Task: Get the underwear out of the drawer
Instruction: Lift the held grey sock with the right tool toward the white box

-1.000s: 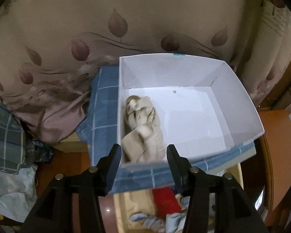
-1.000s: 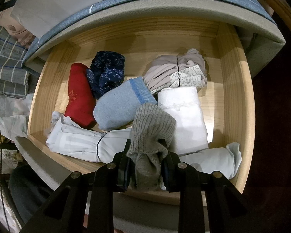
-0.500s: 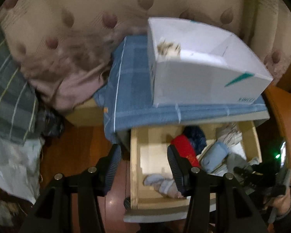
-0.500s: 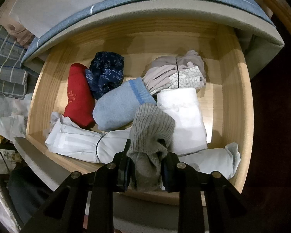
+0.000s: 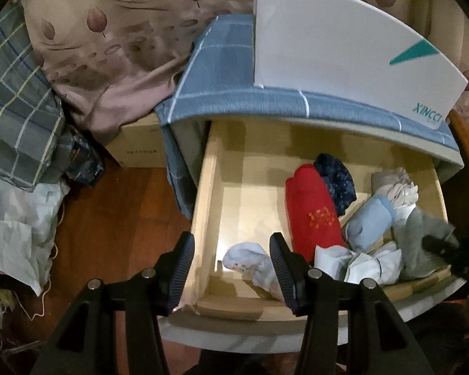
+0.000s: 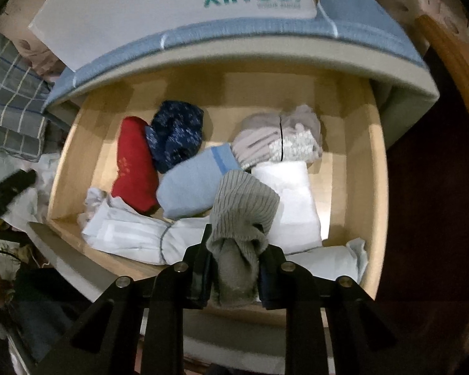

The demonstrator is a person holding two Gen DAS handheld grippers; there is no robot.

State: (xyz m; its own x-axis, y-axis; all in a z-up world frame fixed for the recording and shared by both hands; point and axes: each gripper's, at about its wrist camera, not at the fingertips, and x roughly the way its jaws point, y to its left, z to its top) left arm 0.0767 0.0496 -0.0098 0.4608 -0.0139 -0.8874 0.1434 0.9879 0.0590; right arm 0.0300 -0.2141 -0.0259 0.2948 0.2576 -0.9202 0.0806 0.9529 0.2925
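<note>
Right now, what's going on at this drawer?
A person is emptying an open wooden drawer of rolled underwear with two handheld grippers. The right gripper is closing on a grey ribbed roll at the drawer's front, the cloth pinched between its pads. The left gripper is open and empty above the drawer's front left corner, near a pale blue-white bundle. Red, navy, light blue and white rolls are in the drawer. A white box sits on the cabinet above.

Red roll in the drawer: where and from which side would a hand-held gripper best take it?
Grip the red roll across its narrow width near the middle, coming from above. It lies lengthwise front to back. Its left flank faces bare drawer floor, so one finger fits there; the other must wedge between it and the dark blue bundle.
</note>
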